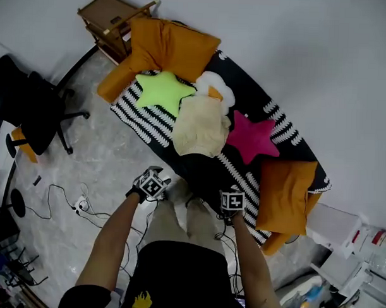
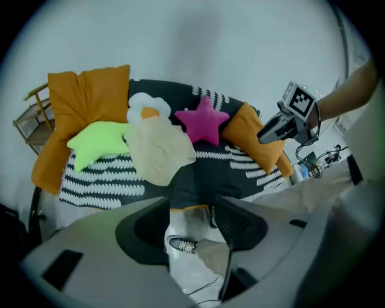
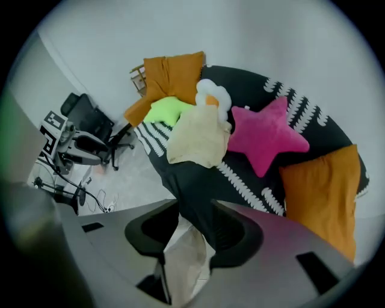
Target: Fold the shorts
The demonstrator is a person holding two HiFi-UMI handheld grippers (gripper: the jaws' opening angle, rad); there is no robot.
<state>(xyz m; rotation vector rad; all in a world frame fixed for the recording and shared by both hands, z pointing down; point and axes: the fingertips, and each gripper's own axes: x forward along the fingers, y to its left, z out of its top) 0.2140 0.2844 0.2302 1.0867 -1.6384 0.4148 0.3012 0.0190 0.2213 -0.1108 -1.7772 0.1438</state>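
Left tongs [image 2: 190, 203] half open, empty; right tongs [image 3: 194, 209] slightly open by dark shorts [image 3: 189, 177].

Two orange pillows [image 1: 165, 45], two star cushions [image 1: 160, 91], one flower cushion [image 1: 215, 86], one cream garment [image 1: 200, 128], one office chair [image 1: 30, 106]

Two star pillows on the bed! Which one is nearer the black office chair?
The lime-green plush star pillow. It lies at the black office chair's end of the bed, left of the cream shorts. The pink star pillow lies beyond the shorts.
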